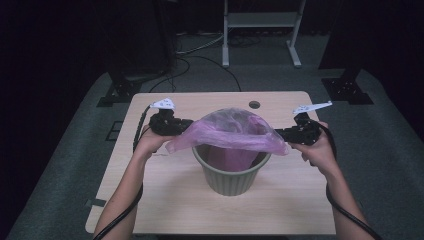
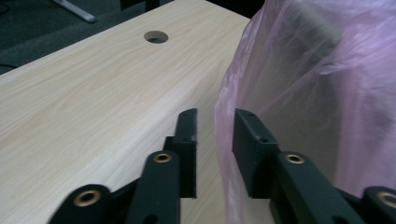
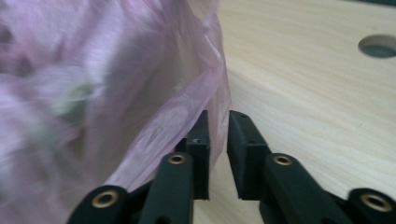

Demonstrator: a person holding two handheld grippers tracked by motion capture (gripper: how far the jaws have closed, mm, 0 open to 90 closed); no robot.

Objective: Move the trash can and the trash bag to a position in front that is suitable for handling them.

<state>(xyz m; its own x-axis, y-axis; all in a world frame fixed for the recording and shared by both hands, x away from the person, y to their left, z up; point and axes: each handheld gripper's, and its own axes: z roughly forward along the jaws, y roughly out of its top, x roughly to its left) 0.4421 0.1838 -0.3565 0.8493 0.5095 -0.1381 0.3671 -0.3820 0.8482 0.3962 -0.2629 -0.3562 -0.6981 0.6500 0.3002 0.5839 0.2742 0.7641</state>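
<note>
Dark room, grey carpeted floor (image 1: 65, 150); pale wood worktop (image 1: 165, 200) at centre, all places below given from the bin.

Item 1: bin (image 1: 231, 175), green, ribbed, round, upright at the middle of the worktop.

Item 2: bag (image 1: 230, 132), thin pink translucent plastic. Its lower part hangs inside the bin; its upper part billows in a dome above the rim and is stretched out past the rim to both sides. In the left gripper view the bag (image 2: 308, 93) fills the right half of the frame; in the right gripper view the bag (image 3: 93, 93) fills the left half.

Item 3: left claw (image 1: 186, 126), just left of the bin rim, at the stretched left edge of the bag. In its own view the left claw (image 2: 215, 149) has its jaws narrowly apart, an edge of the film running into the gap; whether the film is pinched, I cannot tell.

Item 4: right claw (image 1: 278, 134), just right of the bin rim, at the bag's right edge. In its own view the right claw (image 3: 218, 149) has its jaws nearly together, a fold of the film between them.

Item 5: hole (image 1: 254, 104), round, in the worktop behind the bin, slightly right.

Item 6: white frame (image 1: 260, 30), on the floor well behind the bin, beyond the worktop.
</note>
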